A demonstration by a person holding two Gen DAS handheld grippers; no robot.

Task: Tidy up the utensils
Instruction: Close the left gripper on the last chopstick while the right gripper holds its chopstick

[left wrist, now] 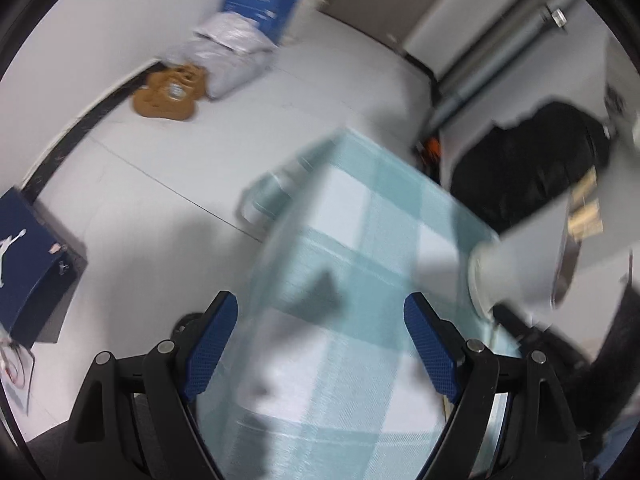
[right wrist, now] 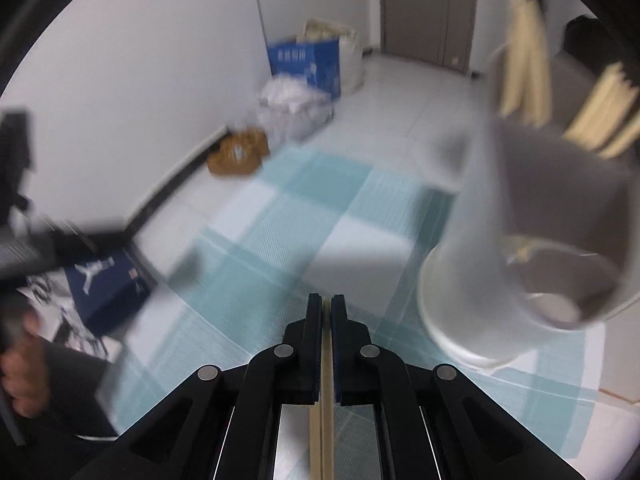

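Note:
A teal-and-white checked cloth [left wrist: 360,220] [right wrist: 280,220] covers the table under both grippers. My left gripper [left wrist: 320,298] hangs open above it, nothing between its blue pads. A white utensil holder [left wrist: 496,276] [right wrist: 472,280] stands on the cloth to the right, blurred. Pale wooden chopsticks [right wrist: 524,60] stick up out of it. My right gripper [right wrist: 326,298] is shut, left of the holder. A thin pale wooden chopstick [right wrist: 322,432] shows in the slit between its jaws and runs back toward the camera.
On the floor past the table are a blue box [left wrist: 260,0] [right wrist: 306,62], white bags [right wrist: 296,108], a brown item [left wrist: 170,94] and a dark blue shoe box [left wrist: 28,256] [right wrist: 106,284]. A black bag [left wrist: 532,168] lies right. A person's hand [right wrist: 22,360] shows at far left.

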